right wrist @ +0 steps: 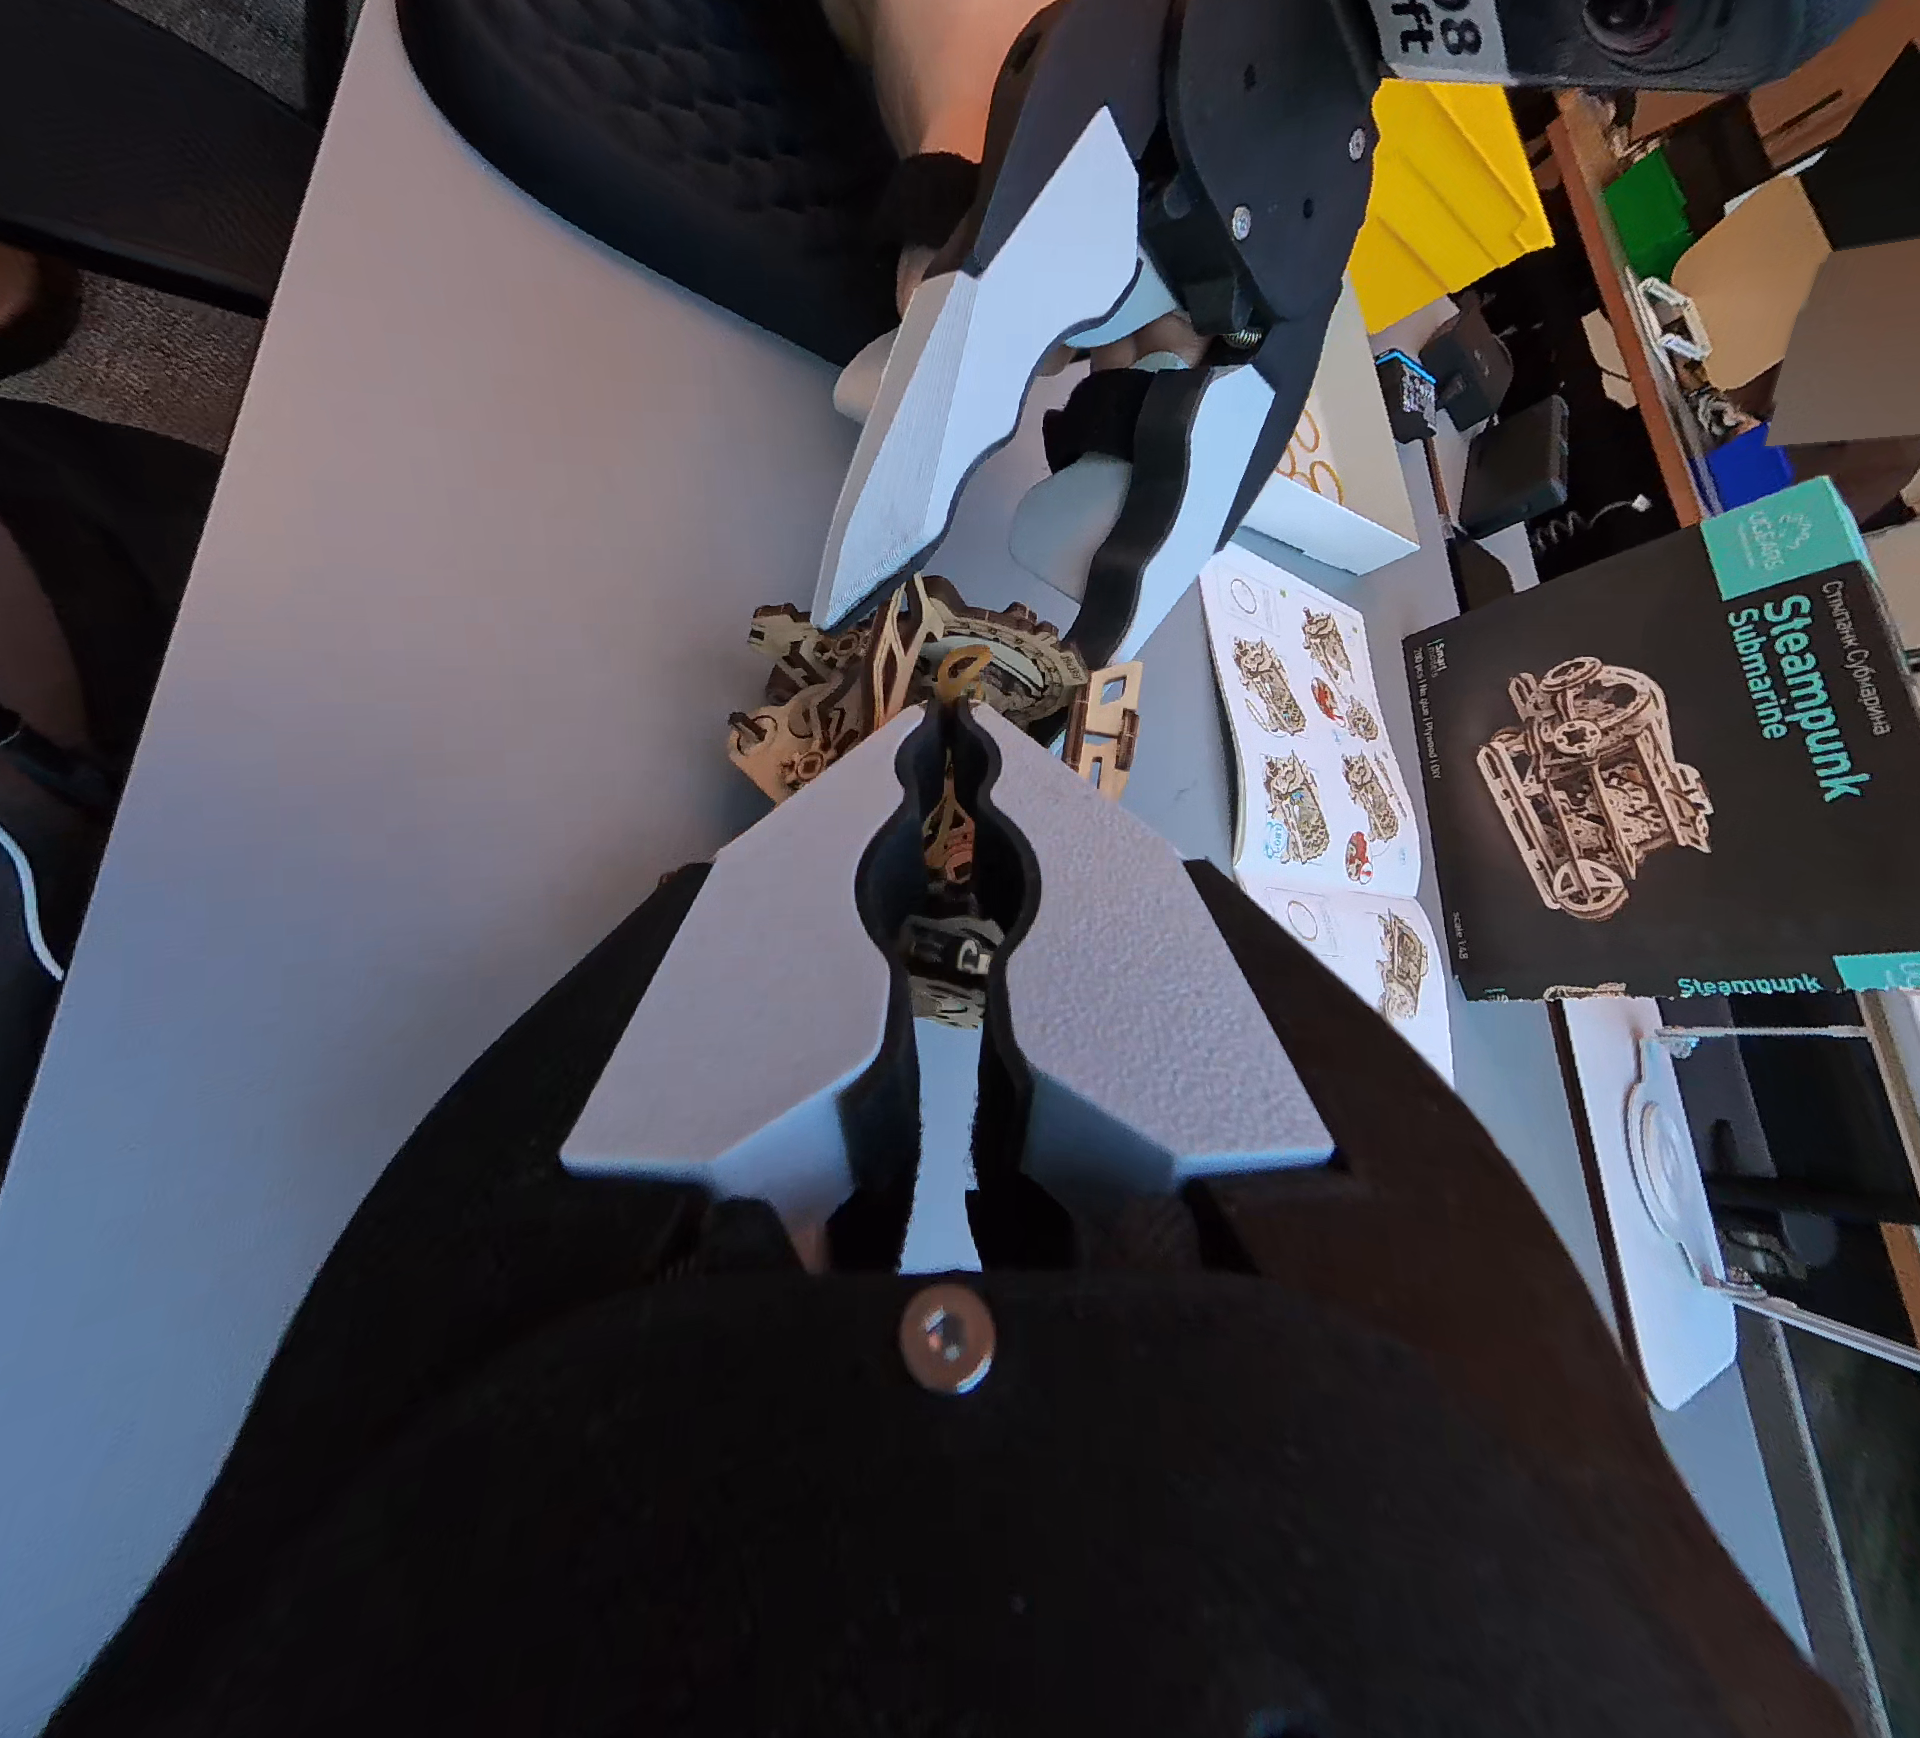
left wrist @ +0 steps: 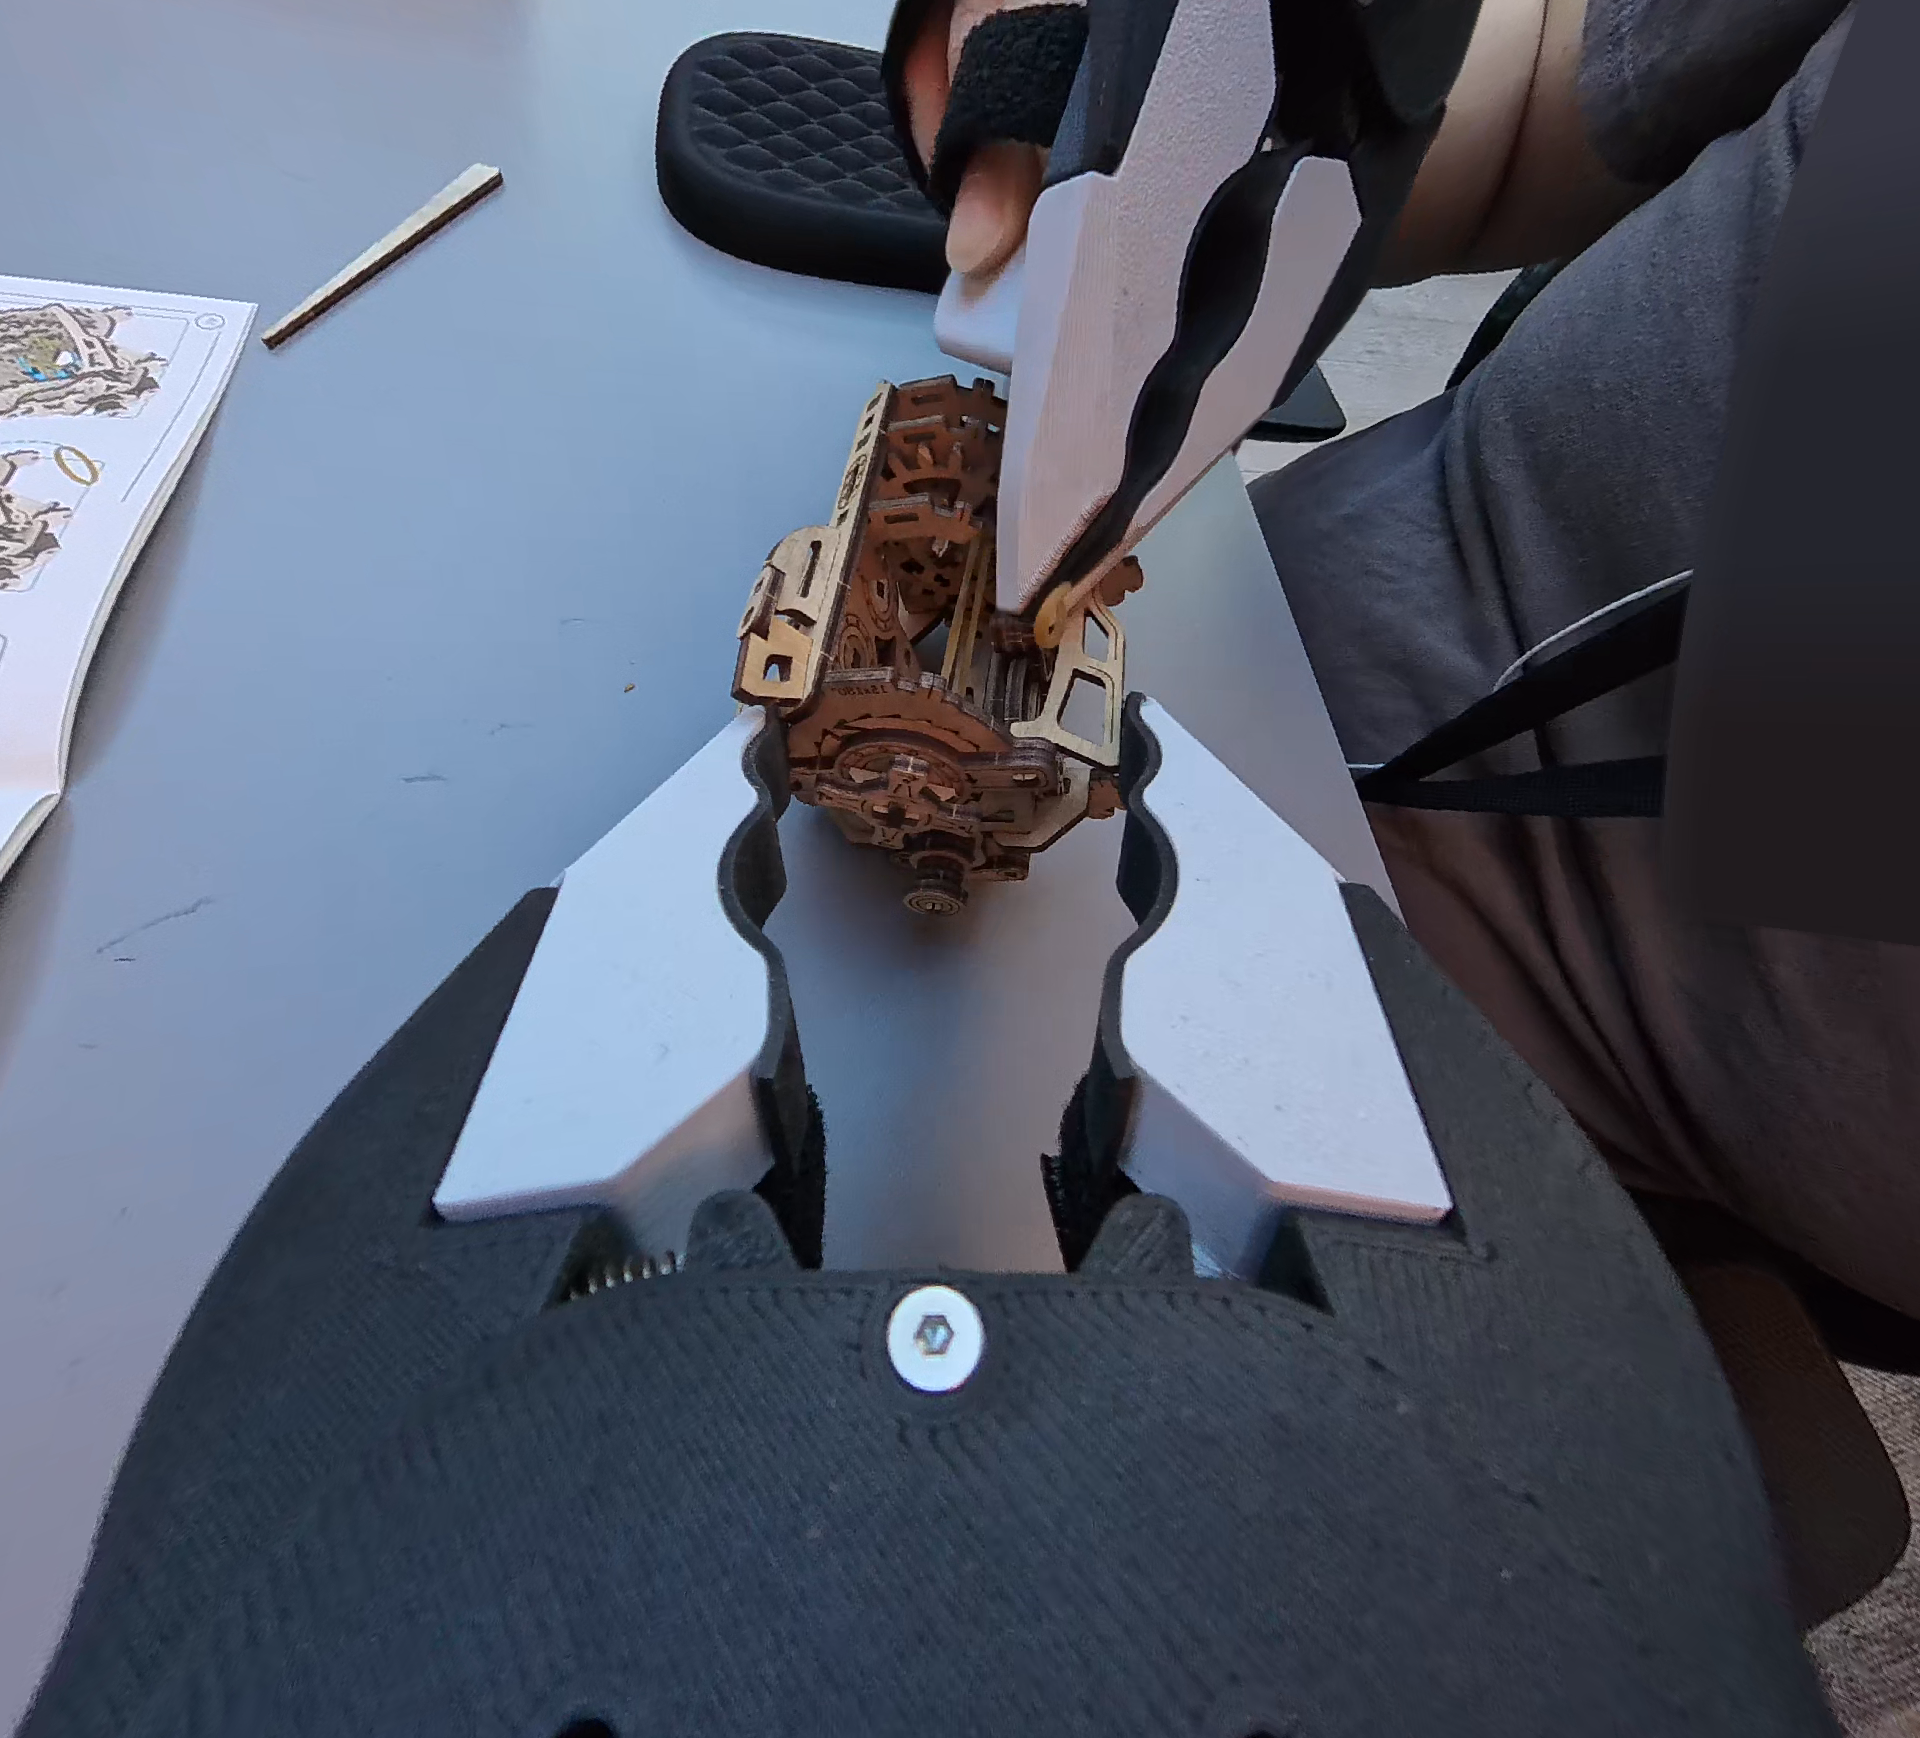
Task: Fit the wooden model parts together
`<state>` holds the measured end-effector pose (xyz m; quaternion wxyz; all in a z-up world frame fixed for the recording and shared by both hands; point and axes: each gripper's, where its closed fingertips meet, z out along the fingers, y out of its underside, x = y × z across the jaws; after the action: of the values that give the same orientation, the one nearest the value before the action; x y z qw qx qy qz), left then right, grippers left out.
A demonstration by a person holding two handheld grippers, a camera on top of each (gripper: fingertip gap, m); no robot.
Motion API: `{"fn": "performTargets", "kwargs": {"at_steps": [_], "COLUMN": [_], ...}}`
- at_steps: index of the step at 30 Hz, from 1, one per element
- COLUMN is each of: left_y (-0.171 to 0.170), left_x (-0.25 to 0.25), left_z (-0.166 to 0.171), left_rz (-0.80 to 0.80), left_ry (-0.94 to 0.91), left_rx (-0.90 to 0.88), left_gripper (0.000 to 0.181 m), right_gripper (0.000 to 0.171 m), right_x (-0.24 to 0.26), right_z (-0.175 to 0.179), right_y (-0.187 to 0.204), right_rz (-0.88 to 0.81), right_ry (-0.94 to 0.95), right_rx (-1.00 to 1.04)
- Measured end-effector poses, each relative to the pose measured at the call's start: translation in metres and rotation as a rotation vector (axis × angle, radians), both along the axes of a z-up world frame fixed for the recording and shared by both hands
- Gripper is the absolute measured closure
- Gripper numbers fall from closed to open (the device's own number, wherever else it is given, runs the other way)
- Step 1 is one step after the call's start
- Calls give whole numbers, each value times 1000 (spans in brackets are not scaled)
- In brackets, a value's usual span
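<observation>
The partly built wooden model (left wrist: 883,649) sits tilted on the grey table (left wrist: 416,701), near its edge. My left gripper (left wrist: 945,738) has its jaws wide apart on either side of the model's near end, and both pads touch it. My right gripper (left wrist: 1039,592) comes down from above, shut on a small pale wooden part (left wrist: 1051,616), and presses it against the model's top right side. In the right wrist view my right gripper (right wrist: 951,712) pinches that part (right wrist: 961,675) over the model (right wrist: 821,712), with the left gripper (right wrist: 961,634) straddling the model from behind.
An open instruction booklet (left wrist: 83,493) (right wrist: 1320,753) lies on the table, with a loose wooden strip (left wrist: 384,254) near it. A black padded rest (left wrist: 790,150) sits behind the model. The dark kit box (right wrist: 1662,753) and yellow bins (right wrist: 1434,182) stand beyond. The person's lap is at the table edge. The tips of both grippers are at nearly the same place.
</observation>
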<state>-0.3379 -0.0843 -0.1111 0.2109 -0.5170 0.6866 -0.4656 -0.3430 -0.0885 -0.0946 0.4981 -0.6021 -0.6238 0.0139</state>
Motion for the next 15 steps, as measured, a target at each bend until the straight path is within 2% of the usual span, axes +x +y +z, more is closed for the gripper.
{"fn": "performTargets", "kwargs": {"at_steps": [15], "left_y": [3], "left_x": [3], "left_z": [-2], "left_rz": [30], "left_ry": [2], "left_rx": [22], "left_gripper": [119], "right_gripper": [171], "right_x": [-6], "right_z": [-3], "right_y": [5], "right_rz": [-84], "right_ry": [-67], "right_rx": [-185]}}
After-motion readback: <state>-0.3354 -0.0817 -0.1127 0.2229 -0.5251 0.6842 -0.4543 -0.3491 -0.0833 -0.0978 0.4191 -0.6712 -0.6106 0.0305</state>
